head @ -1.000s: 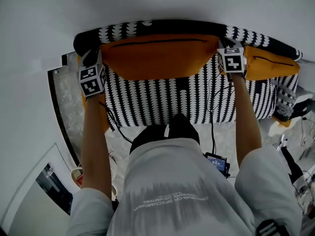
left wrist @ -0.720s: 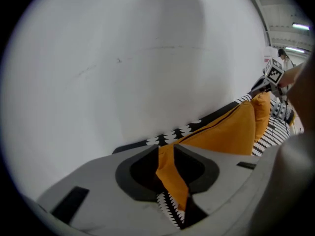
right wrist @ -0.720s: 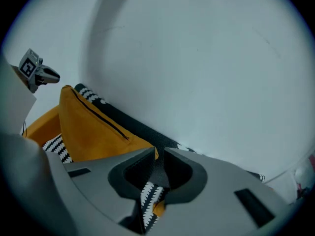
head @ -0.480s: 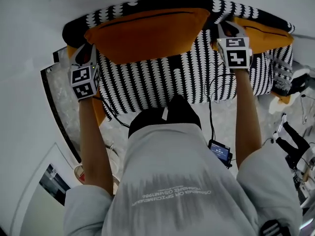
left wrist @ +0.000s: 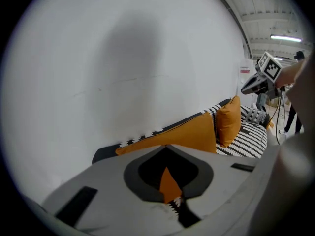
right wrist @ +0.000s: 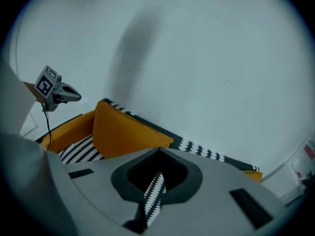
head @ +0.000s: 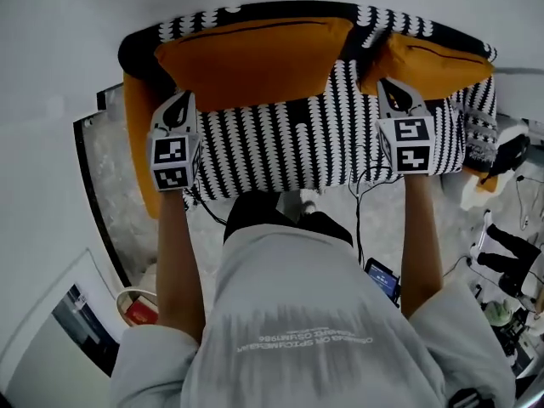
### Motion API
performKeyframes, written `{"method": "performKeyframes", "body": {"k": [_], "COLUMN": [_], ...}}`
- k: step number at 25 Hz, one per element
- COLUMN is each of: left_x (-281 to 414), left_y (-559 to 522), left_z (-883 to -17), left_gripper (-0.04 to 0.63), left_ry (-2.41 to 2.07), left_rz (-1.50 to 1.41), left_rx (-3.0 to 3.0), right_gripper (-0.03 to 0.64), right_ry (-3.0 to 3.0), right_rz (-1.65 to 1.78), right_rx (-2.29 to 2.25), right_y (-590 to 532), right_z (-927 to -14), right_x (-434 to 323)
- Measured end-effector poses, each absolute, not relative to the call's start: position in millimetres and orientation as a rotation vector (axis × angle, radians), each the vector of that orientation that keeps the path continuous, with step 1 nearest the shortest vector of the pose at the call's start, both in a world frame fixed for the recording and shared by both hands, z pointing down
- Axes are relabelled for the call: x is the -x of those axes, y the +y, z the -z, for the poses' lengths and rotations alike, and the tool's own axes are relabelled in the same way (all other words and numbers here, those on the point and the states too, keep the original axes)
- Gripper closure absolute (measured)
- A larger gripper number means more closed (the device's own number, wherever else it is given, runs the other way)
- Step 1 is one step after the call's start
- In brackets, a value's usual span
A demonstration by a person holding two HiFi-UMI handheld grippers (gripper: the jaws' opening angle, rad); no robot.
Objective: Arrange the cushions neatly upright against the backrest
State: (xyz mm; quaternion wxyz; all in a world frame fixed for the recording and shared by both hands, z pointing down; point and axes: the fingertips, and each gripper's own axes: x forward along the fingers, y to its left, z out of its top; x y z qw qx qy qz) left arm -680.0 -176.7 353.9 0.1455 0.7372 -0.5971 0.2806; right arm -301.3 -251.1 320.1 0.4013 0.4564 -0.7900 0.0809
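My left gripper [head: 180,102] and right gripper [head: 394,87] both have their jaws pressed together on nothing, having just been closing. A second ago they sat at either end of the large orange cushion [head: 255,58], with jaws partly spread. Now I have both pulled back over the black-and-white seat [head: 289,147], clear of the fabric. The large orange cushion leans upright against the backrest [head: 255,14], as before. The smaller orange cushion [head: 435,62] stands just to its right, also against the backrest, with the right gripper in front of it.
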Motion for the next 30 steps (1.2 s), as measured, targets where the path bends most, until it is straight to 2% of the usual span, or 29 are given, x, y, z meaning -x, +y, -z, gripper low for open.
{"method": "performKeyframes", "body": {"k": [18,30], "left_x": [526,470], "left_y": [11,96], "left_z": [-202,-140], "left_gripper": [0.580,0.580], "left_ry": [-1.929,-2.009], "left_rz": [-0.621,-0.570], "left_rx": [-2.216,-2.290], "right_gripper": [0.614,0.614], "right_ry": [-2.312,-2.404], "right_rz": [-0.164,-0.023], "right_rx": [-1.285,-1.298], "right_y": [-73,20], "right_z": [-185,-121], "right_x": [221,192]}}
